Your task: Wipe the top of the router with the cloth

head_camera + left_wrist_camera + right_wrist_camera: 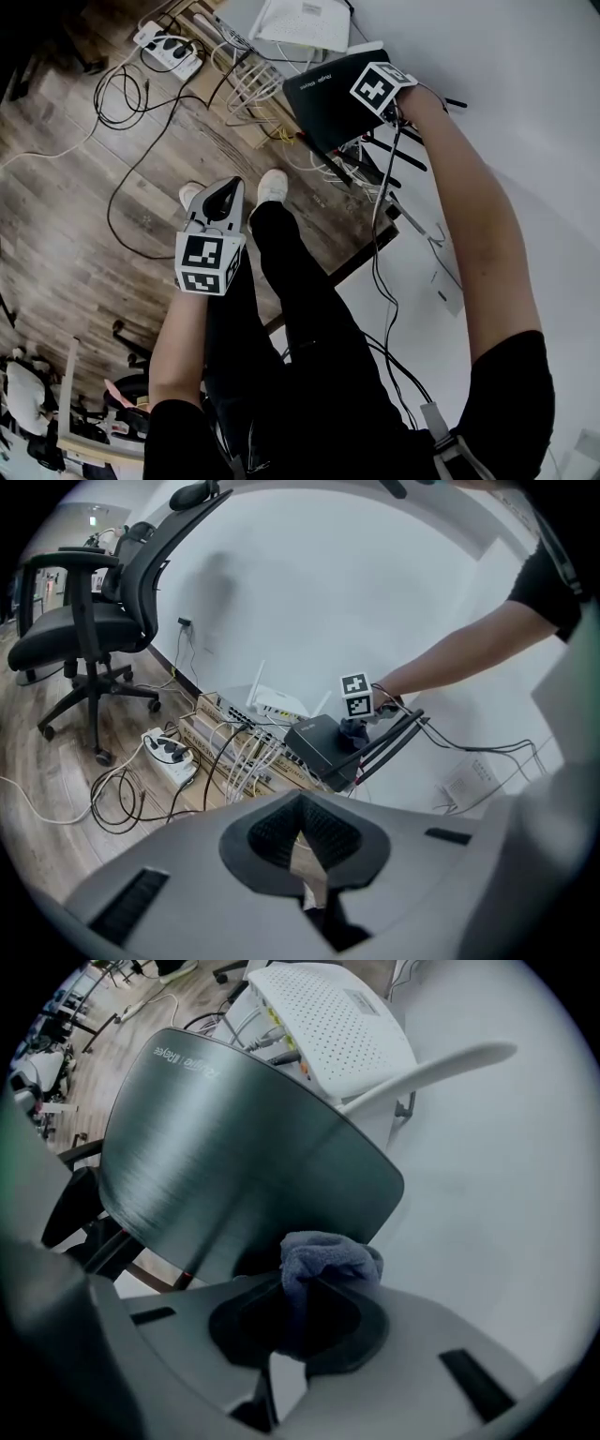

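Observation:
The black router (pixel 328 94) sits tilted on a low wooden stand by the white wall, its antennas (pixel 394 738) pointing away to the right. My right gripper (pixel 378 101) is at the router's edge nearest the wall. It is shut on a bunched grey-blue cloth (pixel 328 1258), and the cloth touches the lower edge of the brushed dark top (pixel 234 1157). From the left gripper view the cloth (pixel 354 729) shows as a small dark wad on the router (pixel 319 742). My left gripper (pixel 223 199) hangs over the wooden floor, apart from the router, jaws together with nothing between them.
A white router (pixel 328 1016) stands just behind the black one. Stacked network boxes (pixel 230 726) with many cables sit under it, and a white power strip (pixel 169 49) lies on the floor with looping wires. An office chair (pixel 94 630) stands far left. The person's legs and shoes (pixel 272 187) are below.

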Demonstrator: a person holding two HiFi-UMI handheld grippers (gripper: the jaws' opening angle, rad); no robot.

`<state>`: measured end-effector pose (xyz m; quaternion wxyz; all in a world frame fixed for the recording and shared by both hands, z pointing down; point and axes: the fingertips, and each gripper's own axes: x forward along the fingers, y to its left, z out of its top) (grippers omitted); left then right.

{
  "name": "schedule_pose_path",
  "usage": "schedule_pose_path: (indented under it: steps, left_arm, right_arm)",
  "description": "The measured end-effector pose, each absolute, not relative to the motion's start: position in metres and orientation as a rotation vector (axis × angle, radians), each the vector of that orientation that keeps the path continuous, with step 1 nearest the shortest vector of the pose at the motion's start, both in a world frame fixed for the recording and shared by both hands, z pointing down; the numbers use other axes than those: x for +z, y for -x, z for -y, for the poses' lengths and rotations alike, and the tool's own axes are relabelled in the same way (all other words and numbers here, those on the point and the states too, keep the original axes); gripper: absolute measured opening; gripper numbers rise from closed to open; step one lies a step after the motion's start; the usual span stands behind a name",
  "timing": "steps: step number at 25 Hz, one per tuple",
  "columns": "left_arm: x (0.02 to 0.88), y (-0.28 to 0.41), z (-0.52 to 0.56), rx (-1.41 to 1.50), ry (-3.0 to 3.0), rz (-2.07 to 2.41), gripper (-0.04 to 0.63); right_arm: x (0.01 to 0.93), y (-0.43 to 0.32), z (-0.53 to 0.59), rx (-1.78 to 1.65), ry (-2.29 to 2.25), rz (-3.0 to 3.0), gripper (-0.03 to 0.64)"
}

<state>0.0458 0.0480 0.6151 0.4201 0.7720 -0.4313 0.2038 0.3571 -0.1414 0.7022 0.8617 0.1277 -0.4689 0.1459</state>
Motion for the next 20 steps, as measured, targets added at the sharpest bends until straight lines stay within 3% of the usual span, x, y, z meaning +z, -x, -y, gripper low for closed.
schedule_pose_path:
  steps: [9, 20]
  left_arm:
    - [0.608, -0.047, -0.054, 0.487, -1.95, 1.064, 0.002]
    - [0.603, -0.045, -0.054, 0.486, -1.97, 1.062, 0.002]
  right_arm:
    - [0.698, -0.344, 0.112, 0.291, -0.166, 1.011, 0.021]
    - [0.689, -0.276, 0.066, 0.336, -0.042, 1.233, 0.021]
